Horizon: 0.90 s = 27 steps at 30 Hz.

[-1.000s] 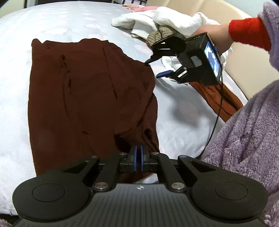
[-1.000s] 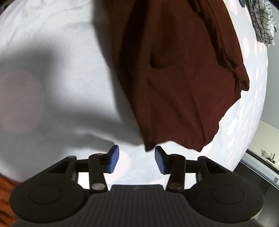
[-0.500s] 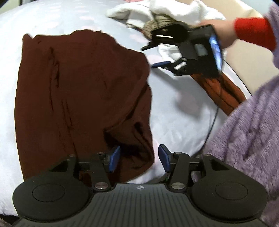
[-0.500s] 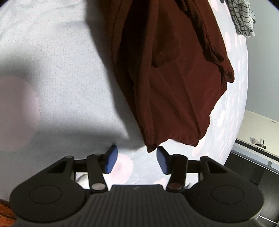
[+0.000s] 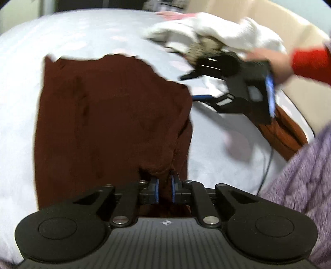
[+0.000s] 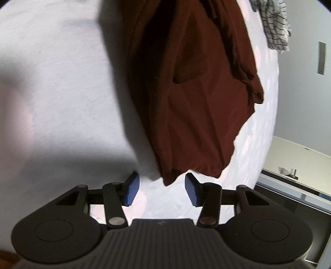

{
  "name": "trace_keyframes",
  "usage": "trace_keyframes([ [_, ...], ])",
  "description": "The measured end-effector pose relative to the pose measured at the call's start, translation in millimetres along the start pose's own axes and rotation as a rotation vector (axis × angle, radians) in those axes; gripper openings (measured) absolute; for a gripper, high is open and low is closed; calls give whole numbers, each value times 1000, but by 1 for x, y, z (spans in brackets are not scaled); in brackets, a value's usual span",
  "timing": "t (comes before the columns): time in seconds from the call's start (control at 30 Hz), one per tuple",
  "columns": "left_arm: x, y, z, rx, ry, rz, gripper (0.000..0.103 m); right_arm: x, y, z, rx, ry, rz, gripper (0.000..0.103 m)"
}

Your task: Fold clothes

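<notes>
Jaws: left gripper (image 5: 165,189) is pinched on the near hem of the maroon garment (image 5: 107,124), probably to fold it over; right gripper (image 6: 161,187) hangs spread and empty by the other corner, cloth flat on the bed (image 5: 217,149).

Pale bed (image 5: 93,35), beige headboard (image 5: 269,18); grey wall (image 6: 300,93)
</notes>
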<state>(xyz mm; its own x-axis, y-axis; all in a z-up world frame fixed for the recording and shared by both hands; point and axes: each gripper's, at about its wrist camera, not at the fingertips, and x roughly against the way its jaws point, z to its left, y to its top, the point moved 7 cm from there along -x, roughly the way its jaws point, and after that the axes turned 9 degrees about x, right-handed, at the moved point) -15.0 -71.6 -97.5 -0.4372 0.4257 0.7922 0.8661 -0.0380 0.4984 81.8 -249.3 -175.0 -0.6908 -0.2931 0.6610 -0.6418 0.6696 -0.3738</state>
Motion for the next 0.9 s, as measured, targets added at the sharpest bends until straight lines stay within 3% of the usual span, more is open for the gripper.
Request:
trace_keyframes([
  [0.1, 5, 0, 17, 81, 6, 1, 8, -1, 2, -3, 4, -26, -7, 52],
  [0.27, 8, -1, 16, 75, -9, -8, 8, -7, 7, -9, 17, -64, -7, 51],
  [0.3, 9, -1, 16, 77, -11, -9, 8, -9, 7, -11, 19, -73, -3, 45],
  [0.37, 11, -1, 17, 79, -17, -10, 8, -12, 7, -17, 10, -63, 10, 18],
  [0.4, 13, -2, 17, 75, -22, -13, 8, -13, 7, -20, 6, -59, 16, 16],
  [0.67, 18, -8, -7, 20, -111, 0, 8, -1, 1, -72, -94, 31, 10, 15],
  [0.9, 18, -14, 9, 118, -115, 39, 8, -14, 30, -125, -148, 77, -21, 14],
])
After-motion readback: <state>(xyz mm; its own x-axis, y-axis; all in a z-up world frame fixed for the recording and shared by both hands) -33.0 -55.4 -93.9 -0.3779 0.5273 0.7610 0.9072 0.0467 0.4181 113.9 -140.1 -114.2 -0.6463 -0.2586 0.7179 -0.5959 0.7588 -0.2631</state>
